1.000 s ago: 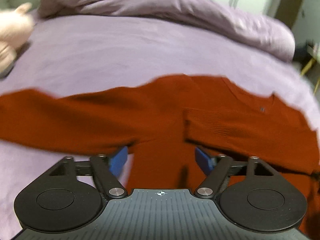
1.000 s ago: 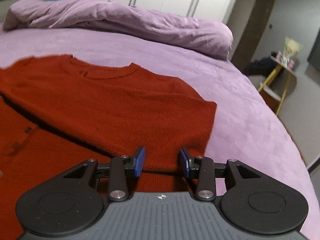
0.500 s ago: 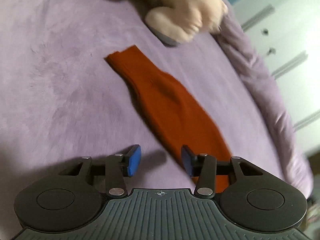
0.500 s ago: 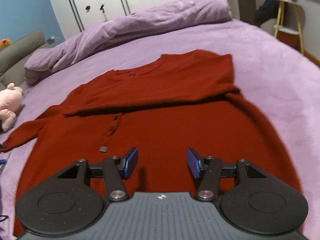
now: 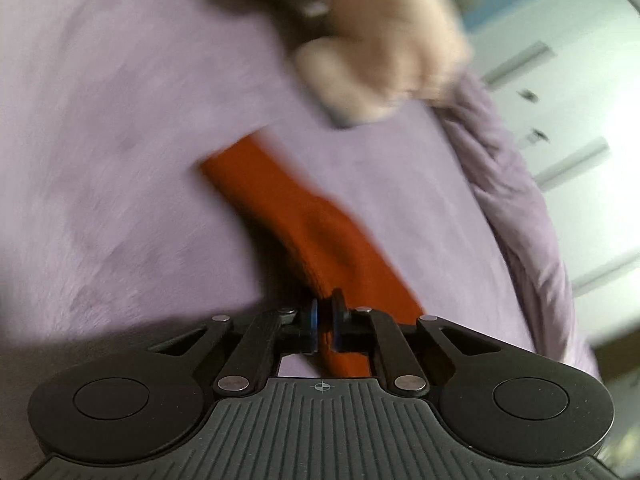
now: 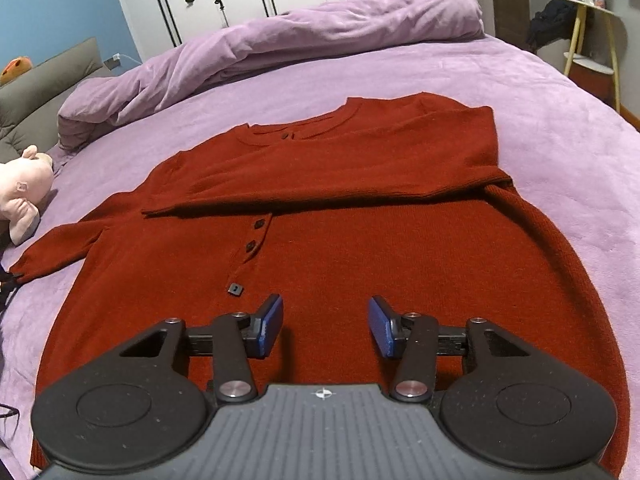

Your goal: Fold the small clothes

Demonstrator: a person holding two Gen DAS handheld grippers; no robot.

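Note:
A rust-red buttoned sweater (image 6: 340, 240) lies flat on the purple bed (image 6: 560, 128). Its right sleeve is folded across the chest. Its left sleeve (image 6: 60, 252) stretches out to the left. In the left wrist view that sleeve (image 5: 304, 216) runs away from me, and my left gripper (image 5: 325, 330) is shut on it partway along, with red fabric pinched between the blue pads. My right gripper (image 6: 323, 326) is open and empty, hovering just above the sweater's lower body near the hem.
A pink plush toy (image 6: 20, 196) lies at the bed's left side, just beyond the sleeve cuff; it also shows blurred in the left wrist view (image 5: 380, 52). A rolled purple duvet (image 6: 280, 48) lies along the far edge. White wardrobes and a side table (image 6: 592, 40) stand beyond.
My left gripper has closed on the left sleeve, which it straddled open half a second ago. My right gripper has drawn back slightly and opened wider over the sweater body.

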